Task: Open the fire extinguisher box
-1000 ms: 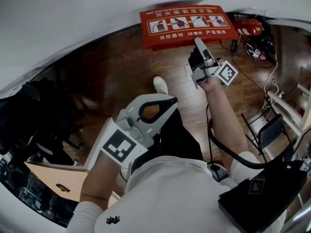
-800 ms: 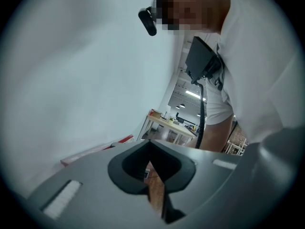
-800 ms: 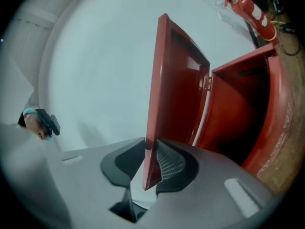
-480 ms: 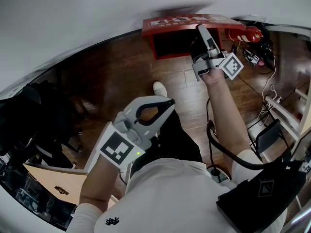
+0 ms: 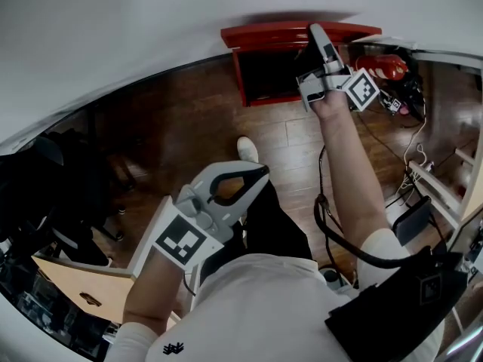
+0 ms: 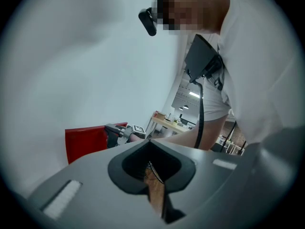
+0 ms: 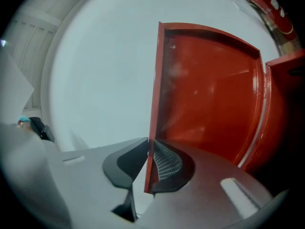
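The red fire extinguisher box [image 5: 249, 70] stands on the wooden floor against the white wall, its dark inside showing. Its lid [image 5: 281, 32] is swung up and appears edge-on in the head view. My right gripper [image 5: 317, 36] is shut on the lid's free edge. The right gripper view has that thin red edge [image 7: 152, 128] pinched between the jaws of the right gripper [image 7: 148, 165], with the lid's inner face [image 7: 209, 89] beyond. My left gripper [image 5: 253, 178] hangs shut and empty near the person's body. From the left gripper [image 6: 151, 175], the box [image 6: 86, 141] lies far off.
A red fire extinguisher [image 5: 383, 66] and tangled cables [image 5: 407, 104] lie right of the box. A chair [image 5: 415, 216] and white frame [image 5: 445, 187] stand at the right. A brown panel [image 5: 75, 277] is at lower left. A white shoe [image 5: 247, 148] rests on the floor.
The lid has swung up from showing its printed face to standing edge-on, exposing the box's inside. My right gripper rose with it. The left gripper barely moved.
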Tool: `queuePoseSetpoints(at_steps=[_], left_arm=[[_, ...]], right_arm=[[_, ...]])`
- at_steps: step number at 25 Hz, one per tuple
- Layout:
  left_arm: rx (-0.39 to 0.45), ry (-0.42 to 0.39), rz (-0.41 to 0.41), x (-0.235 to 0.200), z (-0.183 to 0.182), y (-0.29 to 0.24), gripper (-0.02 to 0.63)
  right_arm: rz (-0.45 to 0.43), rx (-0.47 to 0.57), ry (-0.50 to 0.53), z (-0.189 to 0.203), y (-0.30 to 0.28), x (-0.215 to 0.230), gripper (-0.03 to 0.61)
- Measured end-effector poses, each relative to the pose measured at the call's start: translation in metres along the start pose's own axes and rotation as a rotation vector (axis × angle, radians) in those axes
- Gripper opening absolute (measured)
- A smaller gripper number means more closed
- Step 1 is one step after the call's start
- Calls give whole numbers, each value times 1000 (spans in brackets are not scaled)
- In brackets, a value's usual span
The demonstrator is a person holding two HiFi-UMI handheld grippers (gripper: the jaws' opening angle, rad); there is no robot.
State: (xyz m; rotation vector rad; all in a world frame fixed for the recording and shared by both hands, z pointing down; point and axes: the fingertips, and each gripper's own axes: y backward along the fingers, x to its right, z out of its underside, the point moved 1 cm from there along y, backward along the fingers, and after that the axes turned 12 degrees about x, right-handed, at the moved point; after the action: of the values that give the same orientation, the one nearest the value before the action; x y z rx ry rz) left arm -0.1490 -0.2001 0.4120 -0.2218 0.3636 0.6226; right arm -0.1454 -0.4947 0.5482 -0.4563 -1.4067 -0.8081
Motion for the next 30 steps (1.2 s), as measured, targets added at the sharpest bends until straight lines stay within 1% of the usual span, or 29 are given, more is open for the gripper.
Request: queuePoseSetpoints(at_steps=[5, 13, 19, 20, 24, 27, 30], left_arm=[[18, 16, -33, -8, -1, 1, 0], [21, 25, -44, -8, 1, 4, 0], [42, 31, -61, -6, 1, 11, 0], [49, 30, -66, -5, 1, 13, 0], [49, 20, -76, -1, 3, 27, 0], [59, 6, -81, 10, 4, 37, 0], [82, -18, -82, 25, 3, 48, 0]], right_arm=[[20, -6, 17, -7, -19, 8, 40], [24, -13, 22, -12, -34, 11, 40], [35, -25, 76, -13, -32, 10, 44], [37, -25, 82, -14, -32, 10, 51], [60, 8, 68, -17, -32, 10, 142], [77, 8, 89, -16, -18, 4, 147], [73, -47, 163, -1, 6, -12, 135]])
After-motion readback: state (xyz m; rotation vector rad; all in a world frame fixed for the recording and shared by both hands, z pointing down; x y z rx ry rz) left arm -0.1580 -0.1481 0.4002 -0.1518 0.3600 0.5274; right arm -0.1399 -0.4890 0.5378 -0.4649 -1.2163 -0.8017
